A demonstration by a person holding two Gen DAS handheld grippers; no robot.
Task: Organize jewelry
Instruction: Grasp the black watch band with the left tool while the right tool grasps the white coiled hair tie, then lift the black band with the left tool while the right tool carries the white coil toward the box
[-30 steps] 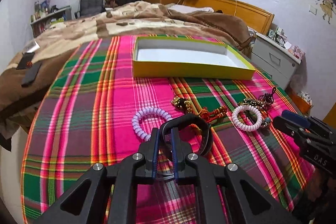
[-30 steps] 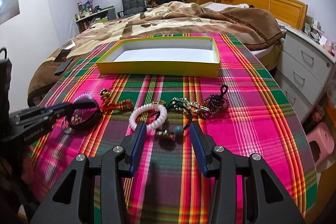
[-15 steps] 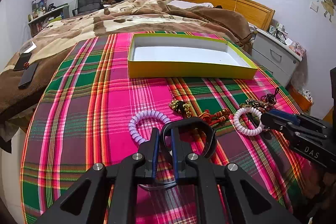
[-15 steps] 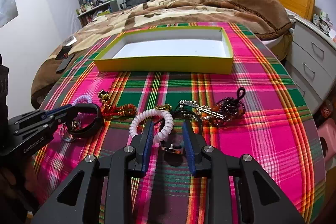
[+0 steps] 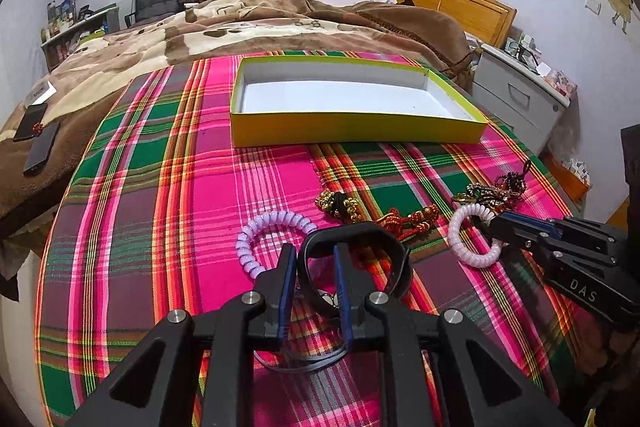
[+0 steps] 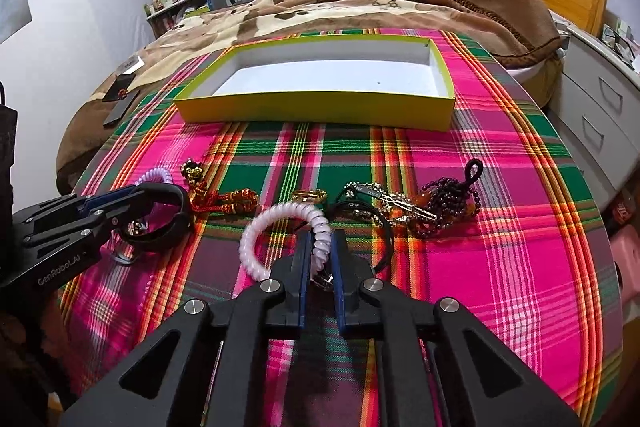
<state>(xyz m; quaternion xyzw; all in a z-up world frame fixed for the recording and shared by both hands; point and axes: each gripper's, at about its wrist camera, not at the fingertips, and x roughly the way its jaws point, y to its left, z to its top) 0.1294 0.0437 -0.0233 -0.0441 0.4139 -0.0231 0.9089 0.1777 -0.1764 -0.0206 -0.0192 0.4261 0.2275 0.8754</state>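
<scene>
On the plaid cloth, my left gripper (image 5: 314, 251) straddles the left side of a black band (image 5: 360, 233). Its jaws are opening, and a gap shows between the band and the right pad. My right gripper (image 6: 322, 241) is closing, with its pads pressing on the white coil bracelet (image 6: 264, 223). A lilac coil bracelet (image 5: 276, 219), a gold-and-black piece (image 5: 338, 203) and a red knotted cord (image 5: 412, 219) lie between the grippers. A chain pile (image 6: 372, 195) and purple beads (image 6: 444, 195) lie ahead of the right gripper. The yellow-green box (image 5: 352, 127) stands empty behind them.
A bed with a brown blanket (image 5: 280, 23) runs behind the table. Two phones (image 5: 38, 147) lie on the blanket at the left. A white drawer unit (image 5: 516, 103) stands to the right. A thin black cord (image 6: 388, 243) loops beside the right fingers.
My right gripper slid forward and its wide jaws closed onto the white coil bracelet. My left gripper's jaws spread wider around the black band. The left hand stayed in place.
</scene>
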